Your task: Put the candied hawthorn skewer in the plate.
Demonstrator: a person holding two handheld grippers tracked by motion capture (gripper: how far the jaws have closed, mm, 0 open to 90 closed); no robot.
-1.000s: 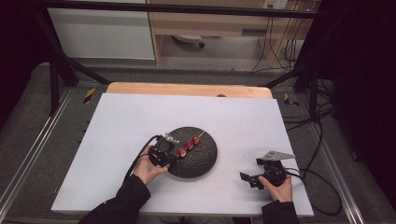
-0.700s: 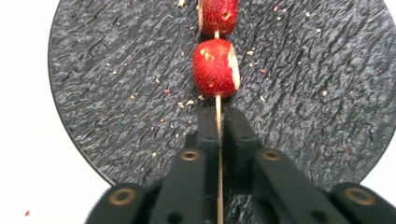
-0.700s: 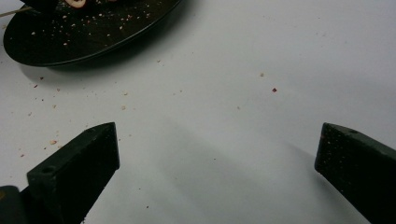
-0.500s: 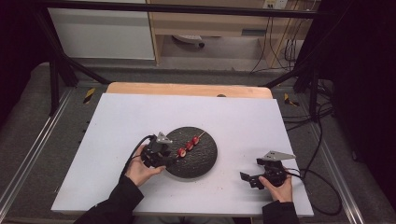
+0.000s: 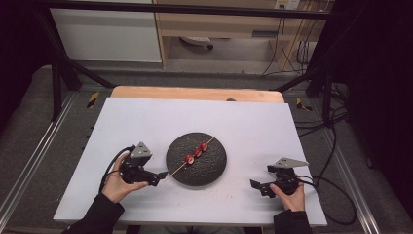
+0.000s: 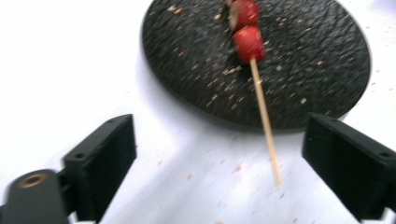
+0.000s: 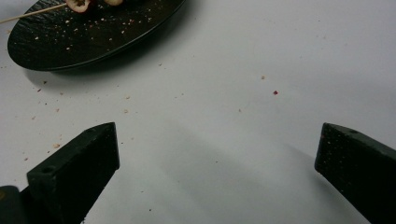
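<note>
A round black plate (image 5: 209,168) lies mid-table. Across it rests a wooden skewer (image 5: 197,153) threaded with three red pieces, its bare end jutting over the plate's left rim. My left gripper (image 5: 160,175) sits just left of the plate; its jaws have just been opening and stand wide. In the left gripper view the skewer's stick (image 6: 265,116) points toward the gap between the jaws, touching neither, with a red piece (image 6: 248,43) on the plate (image 6: 317,60) beyond. My right gripper (image 5: 257,186) rests open near the front right, nothing between its jaws; its view shows the plate (image 7: 88,37) at upper left.
The white tabletop (image 5: 146,122) is flecked with crumbs around the plate. A wooden strip (image 5: 195,93) runs along the table's far edge. Cables (image 5: 336,190) trail from the right gripper off the table's right side.
My left gripper let go of the skewer and drew back to the left, off the plate. The skewer now lies on the plate. The right gripper has stayed put.
</note>
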